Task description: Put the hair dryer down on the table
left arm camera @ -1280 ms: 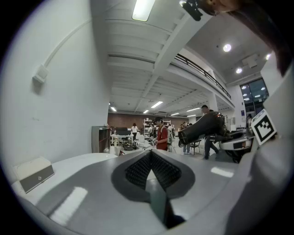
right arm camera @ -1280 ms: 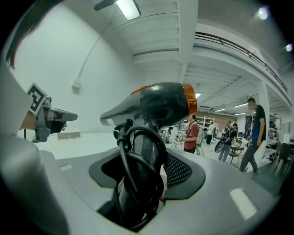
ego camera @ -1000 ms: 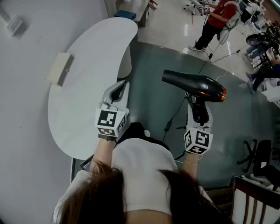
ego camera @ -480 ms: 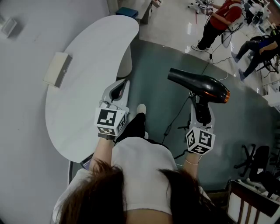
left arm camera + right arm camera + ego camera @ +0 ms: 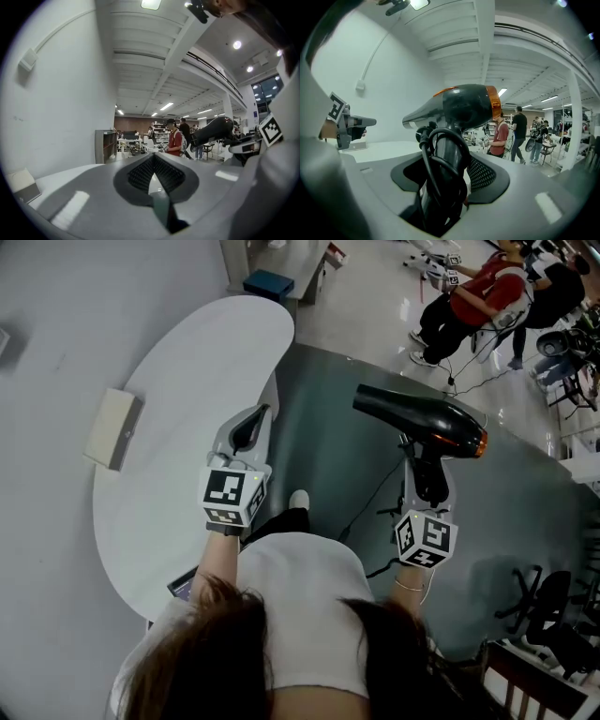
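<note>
1. We count one black plastic hair dryer [image 5: 422,418] with an orange ring at its rear. There are two grey two-jaw grippers, each with a black-and-white marker cube.
2. The right gripper [image 5: 427,474] is clamped on the hair dryer's handle. It holds the dryer in the air over the grey floor [image 5: 328,427], to the right of the table and apart from it.
3. The left gripper [image 5: 248,427] has its jaws together with nothing between them, above the table's near edge.
4. One white curved table [image 5: 187,362] carries one flat pale box [image 5: 112,427]. A white wall [image 5: 61,117] runs along its left side, and an open workshop lies beyond.
5. Only the right gripper view shows the black cord [image 5: 433,159] looped beside the handle. The left gripper view shows the dryer [image 5: 213,131] side-on, with a person in a red shirt [image 5: 176,140] behind.
</note>
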`<state>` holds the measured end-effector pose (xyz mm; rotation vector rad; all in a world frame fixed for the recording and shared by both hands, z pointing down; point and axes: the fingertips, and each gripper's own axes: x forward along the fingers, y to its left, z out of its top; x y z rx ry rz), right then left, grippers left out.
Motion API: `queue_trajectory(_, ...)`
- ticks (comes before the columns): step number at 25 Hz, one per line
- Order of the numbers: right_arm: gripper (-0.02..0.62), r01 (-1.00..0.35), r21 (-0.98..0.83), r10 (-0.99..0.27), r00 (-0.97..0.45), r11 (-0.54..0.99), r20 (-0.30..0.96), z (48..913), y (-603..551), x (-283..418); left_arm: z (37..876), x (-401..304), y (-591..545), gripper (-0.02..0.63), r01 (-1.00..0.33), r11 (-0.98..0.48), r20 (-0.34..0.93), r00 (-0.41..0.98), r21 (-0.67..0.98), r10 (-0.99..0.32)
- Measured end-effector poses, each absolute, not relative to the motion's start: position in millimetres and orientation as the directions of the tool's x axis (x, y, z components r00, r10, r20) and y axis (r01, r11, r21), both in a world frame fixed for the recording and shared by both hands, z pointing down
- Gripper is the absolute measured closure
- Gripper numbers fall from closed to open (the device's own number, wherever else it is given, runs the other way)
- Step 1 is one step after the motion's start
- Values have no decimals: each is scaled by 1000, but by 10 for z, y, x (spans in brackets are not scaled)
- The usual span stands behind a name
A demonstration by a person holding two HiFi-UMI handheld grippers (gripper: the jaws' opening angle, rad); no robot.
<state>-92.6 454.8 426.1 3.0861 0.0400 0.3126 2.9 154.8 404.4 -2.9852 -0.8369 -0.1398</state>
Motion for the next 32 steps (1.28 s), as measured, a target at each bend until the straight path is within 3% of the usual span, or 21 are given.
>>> queue_trajectory(8, 359, 21, 45, 30, 977, -999, 211, 4194, 4581, -275, 4019, 649, 1426, 549, 493, -870, 98, 866, -10, 490)
queue_trajectory(13, 359, -45, 63, -30, 973, -997, 229, 4222, 4327, 168, 4110, 813, 1078, 549, 427, -904, 112, 898, 13, 425)
queue_trajectory(22, 359, -299, 85, -272, 932, -950, 239, 4146, 3504, 998, 4094, 866, 347, 549, 230, -973, 123, 965, 32, 232)
queue_trajectory(32, 359, -681, 69, -648, 719, -729, 251, 4214, 1840, 2113, 4106, 753, -860, 549, -186, -982, 127, 976, 46, -179)
